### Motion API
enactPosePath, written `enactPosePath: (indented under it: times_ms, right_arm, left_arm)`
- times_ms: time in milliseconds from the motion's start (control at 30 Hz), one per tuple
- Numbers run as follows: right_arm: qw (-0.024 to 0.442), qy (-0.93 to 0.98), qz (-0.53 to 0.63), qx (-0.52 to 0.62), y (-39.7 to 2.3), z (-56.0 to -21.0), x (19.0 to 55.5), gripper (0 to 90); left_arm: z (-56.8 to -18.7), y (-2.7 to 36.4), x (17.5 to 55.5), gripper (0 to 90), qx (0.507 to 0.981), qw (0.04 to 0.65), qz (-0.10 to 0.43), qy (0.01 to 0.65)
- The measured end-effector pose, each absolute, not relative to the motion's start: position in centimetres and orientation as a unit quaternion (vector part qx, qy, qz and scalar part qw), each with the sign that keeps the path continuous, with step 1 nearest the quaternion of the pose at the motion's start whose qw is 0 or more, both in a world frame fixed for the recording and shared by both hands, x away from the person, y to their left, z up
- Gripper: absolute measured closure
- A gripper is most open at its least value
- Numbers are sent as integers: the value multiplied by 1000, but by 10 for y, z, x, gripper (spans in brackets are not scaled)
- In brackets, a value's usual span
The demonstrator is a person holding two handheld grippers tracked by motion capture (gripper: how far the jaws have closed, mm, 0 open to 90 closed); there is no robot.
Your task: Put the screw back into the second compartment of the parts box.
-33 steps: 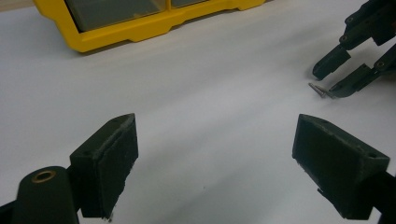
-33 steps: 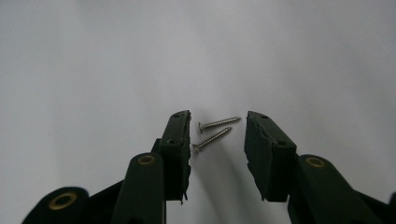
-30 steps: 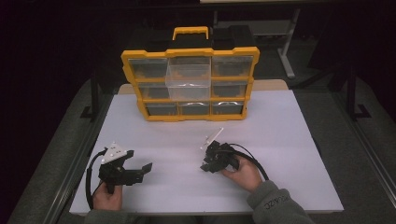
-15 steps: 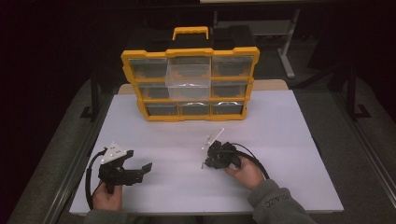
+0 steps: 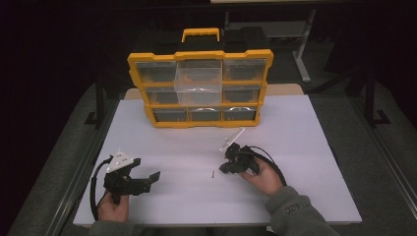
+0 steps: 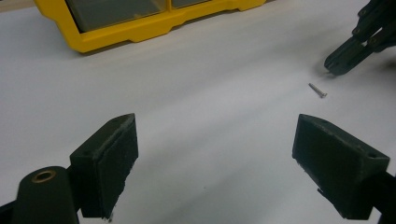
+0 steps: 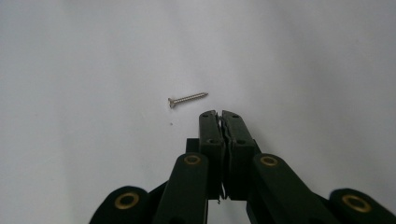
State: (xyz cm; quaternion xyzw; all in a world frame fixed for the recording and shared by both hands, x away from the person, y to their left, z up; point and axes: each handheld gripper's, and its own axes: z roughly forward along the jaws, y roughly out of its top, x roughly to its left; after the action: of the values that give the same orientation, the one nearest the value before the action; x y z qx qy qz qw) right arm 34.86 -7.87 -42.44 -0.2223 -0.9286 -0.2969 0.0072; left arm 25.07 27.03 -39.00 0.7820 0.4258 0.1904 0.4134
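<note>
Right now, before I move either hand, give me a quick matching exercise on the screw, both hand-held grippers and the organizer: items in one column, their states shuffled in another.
Items:
1. left hand-held gripper
2. right hand-held gripper
3. screw
4. organizer

States:
A. loose on the white table
B. jaws wide open
C. yellow, at the table's far edge
D. jaws shut, nothing between them

Pairs: 1-B, 2-D, 3-A, 4-C

surface: white table (image 5: 305, 137) | on it: yellow organizer case (image 5: 199, 88) at far edge, small screw (image 5: 212, 174) near front
</note>
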Motion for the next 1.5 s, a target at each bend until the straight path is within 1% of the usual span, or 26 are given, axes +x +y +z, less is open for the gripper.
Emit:
enactPosePath:
  times_ms: [333, 567, 800, 833, 933, 967, 1033, 1100, 1433, 1500]
  right_arm:
    - [11, -918, -327, -224, -109, -396, 362, 868]
    - [12, -913, -335, -233, -127, -364, 373, 868]
    - [3, -908, -346, -236, -141, -329, 385, 868]
    - [-5, -909, -348, -228, -143, -325, 387, 868]
    - [-9, -909, -350, -226, -146, -310, 391, 868]
    - [-9, -909, -350, -226, -146, -310, 391, 868]
    - [-14, -910, -348, -223, -149, -296, 395, 868]
    - [-12, -911, -345, -224, -150, -287, 397, 868]
    - [-33, -911, -348, -218, -156, -235, 408, 867]
    - [-33, -911, -347, -218, -156, -232, 409, 867]
  left_arm:
    - [-390, 270, 250, 139, 783, 412, 191, 425]
    - [-390, 271, 250, 139, 783, 413, 193, 423]
    - [-390, 271, 250, 139, 778, 418, 191, 428]
    - [-390, 270, 250, 139, 777, 419, 191, 429]
    - [-390, 270, 250, 139, 776, 421, 191, 429]
    - [-390, 270, 250, 139, 776, 421, 191, 429]
    - [-390, 270, 250, 138, 777, 420, 191, 429]
    - [-390, 270, 250, 139, 777, 421, 191, 428]
    - [-390, 270, 250, 139, 777, 420, 190, 429]
    - [-390, 270, 250, 139, 775, 422, 192, 429]
